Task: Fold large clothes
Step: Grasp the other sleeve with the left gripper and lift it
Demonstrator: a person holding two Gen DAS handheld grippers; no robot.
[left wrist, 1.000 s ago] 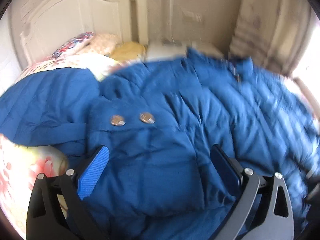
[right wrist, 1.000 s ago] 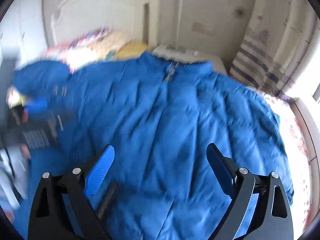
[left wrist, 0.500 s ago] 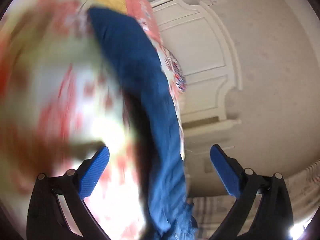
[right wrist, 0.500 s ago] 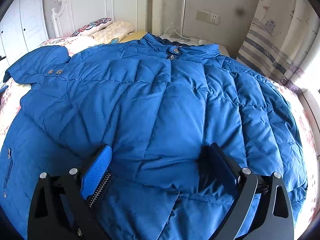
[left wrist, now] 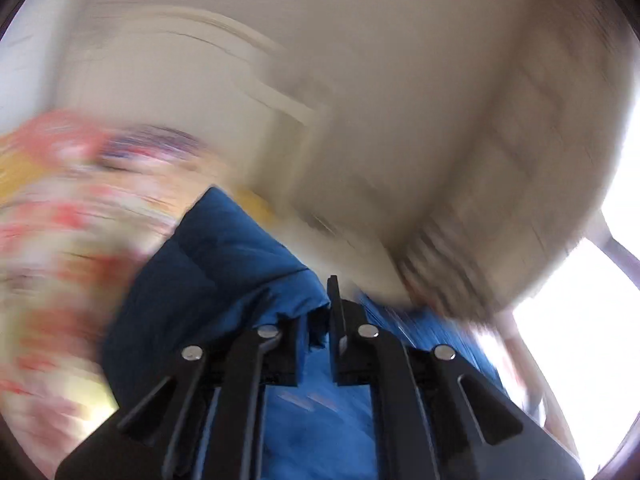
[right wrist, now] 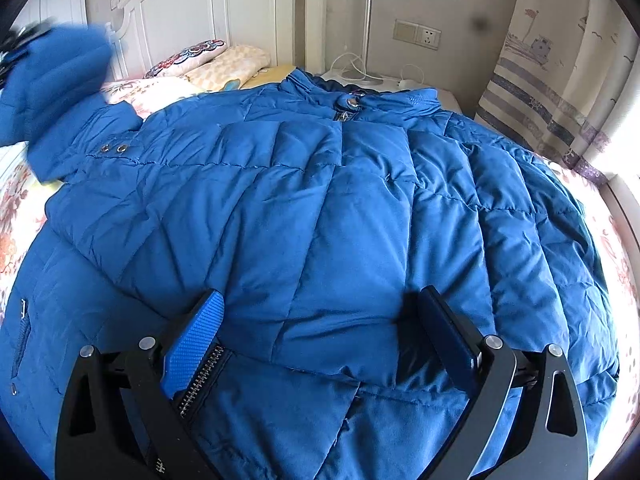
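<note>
A large blue quilted down jacket (right wrist: 320,208) lies spread over the bed, collar at the far end. Its left sleeve (right wrist: 52,80) is lifted in the air at the upper left, blurred. My left gripper (left wrist: 318,320) is shut on that blue sleeve fabric (left wrist: 216,264), tilted up toward the wall; the view is motion-blurred. My right gripper (right wrist: 320,332) is open, its fingers low over the jacket's lower front, near the zipper (right wrist: 200,380).
A floral bedsheet (right wrist: 16,216) shows at the left and right edges. A white headboard (right wrist: 208,12), pillows (right wrist: 208,58) and a nightstand with a lamp pole (right wrist: 368,20) stand at the far end. A curtain (right wrist: 560,64) hangs at the right.
My left gripper has shut on the left sleeve and lifted it off the bed, swinging upward. My right gripper has stayed open and settled low over the jacket front.
</note>
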